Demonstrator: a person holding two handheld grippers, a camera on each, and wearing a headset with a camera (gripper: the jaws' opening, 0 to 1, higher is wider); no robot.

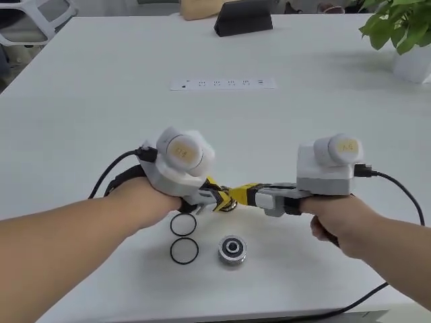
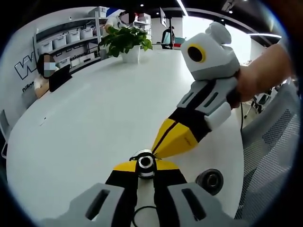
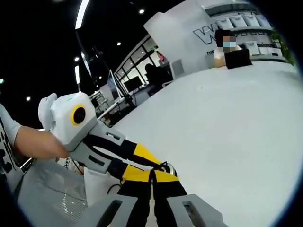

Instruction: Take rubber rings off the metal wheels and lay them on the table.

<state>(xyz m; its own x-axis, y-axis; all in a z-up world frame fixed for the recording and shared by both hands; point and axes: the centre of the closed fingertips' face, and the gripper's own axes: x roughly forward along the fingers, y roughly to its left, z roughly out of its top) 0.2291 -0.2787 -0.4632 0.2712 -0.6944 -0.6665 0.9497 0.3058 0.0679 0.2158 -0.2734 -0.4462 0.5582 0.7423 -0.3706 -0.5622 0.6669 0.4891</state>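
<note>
My two grippers meet tip to tip above the white table. The left gripper is shut on a small metal wheel. The right gripper comes in from the opposite side, its yellow jaws shut on the rubber ring at the wheel's rim. Below them on the table lie two loose black rubber rings and a second metal wheel.
A white power strip lies mid-table. At the far edge stand a black stand and a potted plant. Gripper cables trail off both sides. The table's near edge runs just below the loose rings.
</note>
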